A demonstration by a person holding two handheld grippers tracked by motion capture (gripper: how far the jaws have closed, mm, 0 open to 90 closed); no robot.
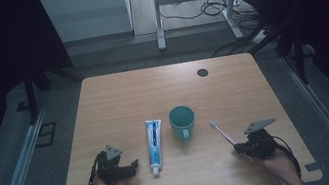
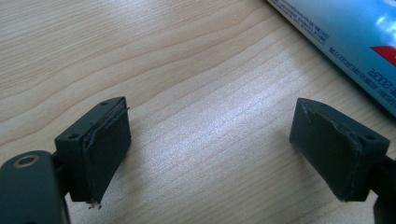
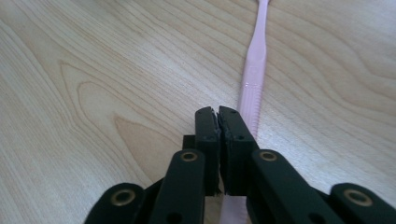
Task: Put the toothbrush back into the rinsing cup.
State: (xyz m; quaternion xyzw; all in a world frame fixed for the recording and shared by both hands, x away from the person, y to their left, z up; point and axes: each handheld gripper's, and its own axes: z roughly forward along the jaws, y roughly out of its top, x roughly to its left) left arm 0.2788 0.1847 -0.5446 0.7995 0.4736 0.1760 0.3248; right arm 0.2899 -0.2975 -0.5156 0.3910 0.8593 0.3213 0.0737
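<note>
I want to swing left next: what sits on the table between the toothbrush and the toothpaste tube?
The teal mug stands between the pink toothbrush and the toothpaste tube, clearest in the high view; otherwise bare wood.

A light wooden table [image 1: 117,95] carries a toothpaste tube [image 1: 155,146], a teal cup [image 1: 182,122] just right of it, and a pink toothbrush [image 1: 222,133] farther right.

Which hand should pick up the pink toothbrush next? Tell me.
Right. The right gripper sits at the toothbrush handle's end, jaws nearly shut above it. The left gripper rests open beside the toothpaste tube, across the table.
</note>
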